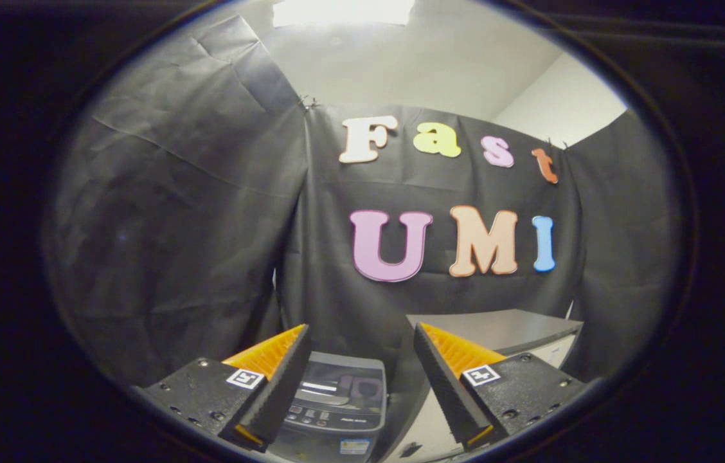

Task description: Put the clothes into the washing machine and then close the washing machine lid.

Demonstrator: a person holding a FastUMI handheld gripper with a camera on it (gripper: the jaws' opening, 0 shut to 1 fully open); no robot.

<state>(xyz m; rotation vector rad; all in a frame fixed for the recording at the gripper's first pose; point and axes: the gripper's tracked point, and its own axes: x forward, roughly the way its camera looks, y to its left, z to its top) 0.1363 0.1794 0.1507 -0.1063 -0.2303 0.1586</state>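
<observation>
Black cloth backs the booth; washing machine (pixel 340 402) lies at six o'clock between the spread, empty tool (pixel 362 379), lid down.

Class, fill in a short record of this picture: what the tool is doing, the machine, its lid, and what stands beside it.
tool: fingers open, apart, holding nothing
washing machine: below and just ahead, seen between the fingers
lid: looks closed, dark and glossy, control buttons at its near edge
cabinet: grey-topped, beside the machine, behind one finger
clothes: cannot tell where they are
backdrop: black cloth wall
</observation>
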